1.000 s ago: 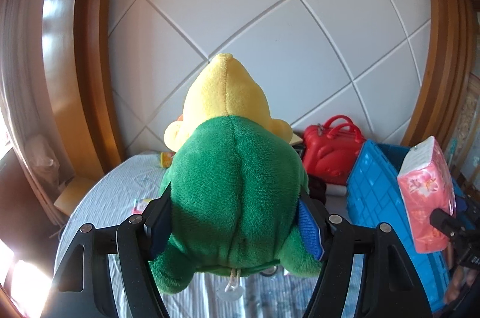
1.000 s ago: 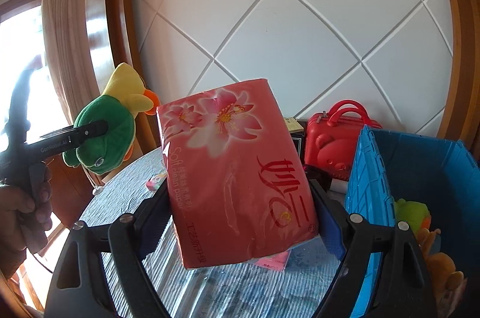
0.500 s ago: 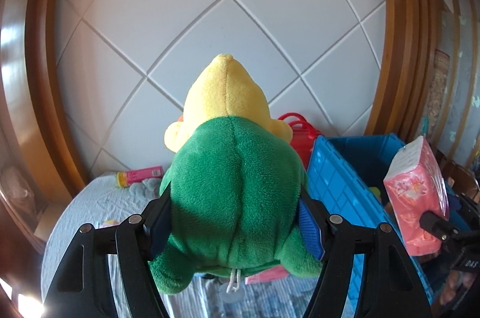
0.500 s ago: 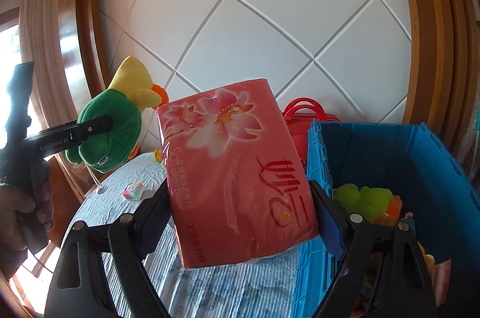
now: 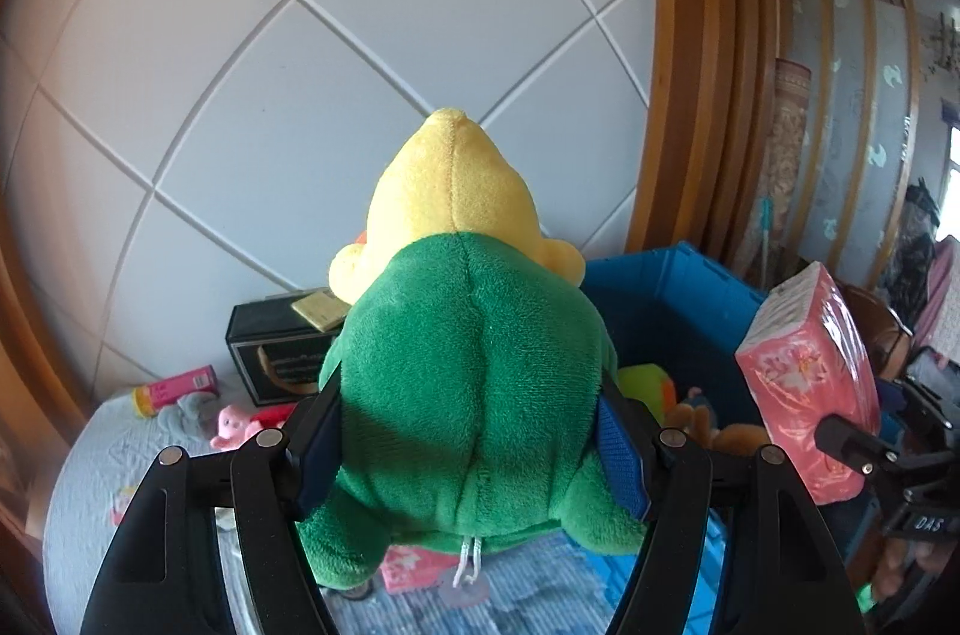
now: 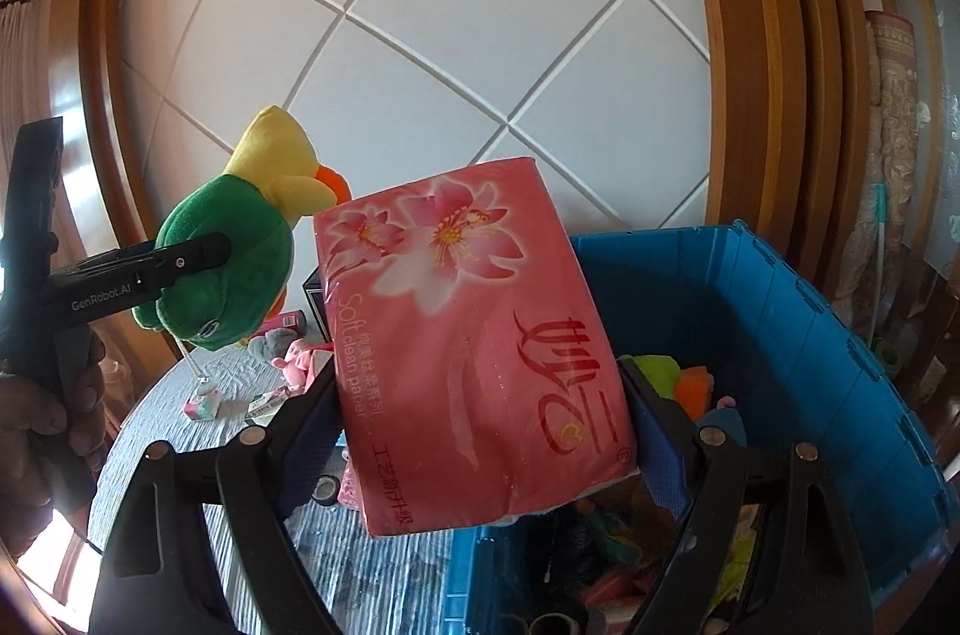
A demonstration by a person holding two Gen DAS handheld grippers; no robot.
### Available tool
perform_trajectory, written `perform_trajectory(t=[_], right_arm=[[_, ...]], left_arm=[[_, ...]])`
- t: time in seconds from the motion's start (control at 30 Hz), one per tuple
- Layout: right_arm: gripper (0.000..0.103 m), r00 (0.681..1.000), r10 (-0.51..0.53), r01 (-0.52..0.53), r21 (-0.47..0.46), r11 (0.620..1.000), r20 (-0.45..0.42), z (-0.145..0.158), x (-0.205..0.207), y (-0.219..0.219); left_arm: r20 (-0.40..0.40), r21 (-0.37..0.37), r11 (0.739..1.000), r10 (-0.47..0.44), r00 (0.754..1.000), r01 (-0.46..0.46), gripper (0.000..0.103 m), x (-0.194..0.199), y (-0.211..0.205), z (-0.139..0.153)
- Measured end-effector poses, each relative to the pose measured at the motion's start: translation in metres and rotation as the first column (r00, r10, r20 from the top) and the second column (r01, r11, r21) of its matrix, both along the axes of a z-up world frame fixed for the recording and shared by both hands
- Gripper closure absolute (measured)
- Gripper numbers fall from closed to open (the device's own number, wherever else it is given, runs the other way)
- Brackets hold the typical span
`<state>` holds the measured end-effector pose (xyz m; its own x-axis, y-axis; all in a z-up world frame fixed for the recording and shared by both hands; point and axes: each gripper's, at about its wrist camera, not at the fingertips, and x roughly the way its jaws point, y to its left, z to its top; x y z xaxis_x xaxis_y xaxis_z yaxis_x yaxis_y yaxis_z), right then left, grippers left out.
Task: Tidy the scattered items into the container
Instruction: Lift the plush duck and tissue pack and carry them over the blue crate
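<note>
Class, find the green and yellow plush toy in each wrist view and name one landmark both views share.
Left wrist view: plush toy fills the centre, clamped in the left claw.
Right wrist view: same toy at left, beside the pink tissue pack.
Shared landmark: blue bin, lower right.

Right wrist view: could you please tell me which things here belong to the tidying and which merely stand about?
Job:
- green and yellow plush duck, in left gripper
- pink tissue pack, in right gripper
- blue plastic crate
- small pink plush toy

Lying about:
- black box
- white quilted wall panel
</note>
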<state>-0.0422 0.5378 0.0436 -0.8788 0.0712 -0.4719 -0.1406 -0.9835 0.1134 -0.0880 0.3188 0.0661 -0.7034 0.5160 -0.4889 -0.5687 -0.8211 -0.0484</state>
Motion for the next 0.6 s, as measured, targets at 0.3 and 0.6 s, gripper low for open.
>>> perform_trajectory(t=[0.3,0.6], right_arm=[[0.018,0.992,-0.122,0.122,0.003,0.993,0.023,-0.004,0.024,0.048],[0.018,0.971,-0.232,0.232,-0.004,0.973,0.051,-0.014,0.041,0.093]], left_arm=[[0.024,0.009,0.987,-0.158,0.987,0.158,0.032,0.006,0.087,-0.005],[0.038,0.01,0.959,-0.282,0.959,0.282,0.032,0.009,0.164,-0.012]])
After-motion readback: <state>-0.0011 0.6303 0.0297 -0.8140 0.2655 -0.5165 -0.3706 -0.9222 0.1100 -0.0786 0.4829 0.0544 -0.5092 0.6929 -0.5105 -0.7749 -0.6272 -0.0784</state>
